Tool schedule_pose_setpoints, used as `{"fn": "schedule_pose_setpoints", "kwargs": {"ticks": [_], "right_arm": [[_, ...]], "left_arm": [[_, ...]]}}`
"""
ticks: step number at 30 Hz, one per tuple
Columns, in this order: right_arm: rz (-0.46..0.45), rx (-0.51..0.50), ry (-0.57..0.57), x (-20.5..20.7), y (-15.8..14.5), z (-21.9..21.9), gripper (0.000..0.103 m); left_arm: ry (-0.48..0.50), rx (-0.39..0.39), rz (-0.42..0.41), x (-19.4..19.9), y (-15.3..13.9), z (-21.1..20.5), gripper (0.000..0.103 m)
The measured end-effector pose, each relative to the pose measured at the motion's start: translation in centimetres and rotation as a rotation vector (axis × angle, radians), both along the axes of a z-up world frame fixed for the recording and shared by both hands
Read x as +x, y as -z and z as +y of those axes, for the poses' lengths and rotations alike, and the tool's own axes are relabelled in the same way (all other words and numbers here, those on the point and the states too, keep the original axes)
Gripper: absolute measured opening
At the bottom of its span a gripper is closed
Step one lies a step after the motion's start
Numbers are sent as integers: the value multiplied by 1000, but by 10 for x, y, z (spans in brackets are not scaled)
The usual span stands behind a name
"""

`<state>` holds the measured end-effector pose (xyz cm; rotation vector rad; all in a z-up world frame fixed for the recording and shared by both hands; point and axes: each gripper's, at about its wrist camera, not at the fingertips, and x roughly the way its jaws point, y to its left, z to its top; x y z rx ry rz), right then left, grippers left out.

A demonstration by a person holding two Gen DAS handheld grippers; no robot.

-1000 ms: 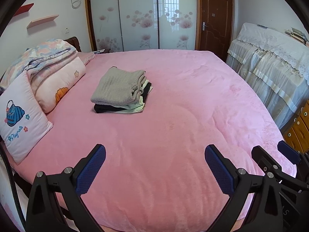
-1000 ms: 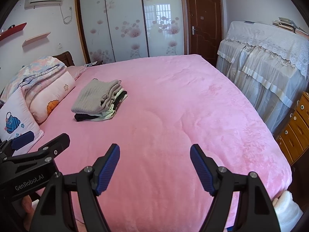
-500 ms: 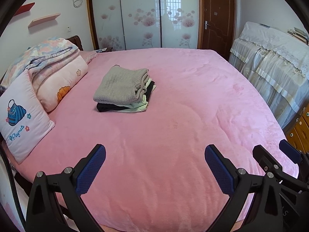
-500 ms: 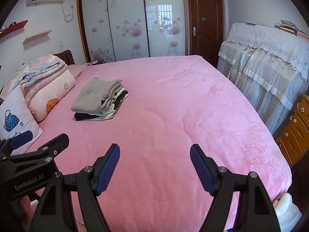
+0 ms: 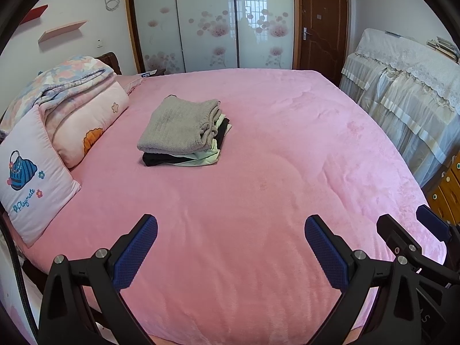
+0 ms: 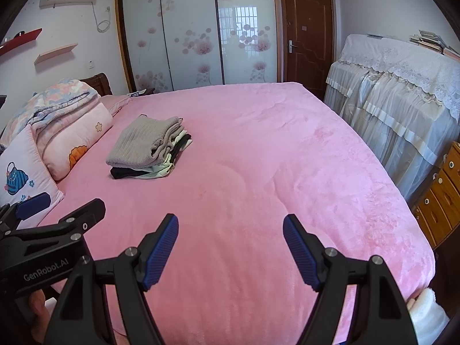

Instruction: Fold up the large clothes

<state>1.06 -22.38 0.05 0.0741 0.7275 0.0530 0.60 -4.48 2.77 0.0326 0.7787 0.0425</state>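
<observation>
A stack of folded clothes (image 5: 184, 135) lies on the pink bed (image 5: 258, 201), left of the middle, with a grey knit garment on top and black and pale green pieces beneath; it also shows in the right wrist view as the stack (image 6: 149, 151). My left gripper (image 5: 230, 230) hovers over the near part of the bed, open, nothing between its blue pads. My right gripper (image 6: 230, 230) is open and empty beside it, well short of the stack. Each gripper shows at the edge of the other's view.
Pillows (image 5: 34, 178) and a folded floral quilt (image 5: 66, 86) lie along the bed's left side. Lace-covered furniture (image 6: 402, 100) and a wooden drawer chest (image 6: 440, 201) stand to the right. A sliding wardrobe (image 5: 212, 23) and brown door (image 5: 322, 23) are behind.
The left wrist view has shifted slightly, so the stack sits a little further right and lower. Both grippers stay open and the clothes have not moved.
</observation>
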Motion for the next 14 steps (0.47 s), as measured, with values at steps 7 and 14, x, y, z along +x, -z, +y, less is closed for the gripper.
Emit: {"fn": "schedule_pose_setpoints", "kwargs": {"ticks": [7,14], "right_arm": [[7,10,3,3,1,1,76],[13,9,5,6,6,1,76]], "left_arm": [[6,-9,9,5,3,2,102],[9,-16,21,9,8,6,102]]}}
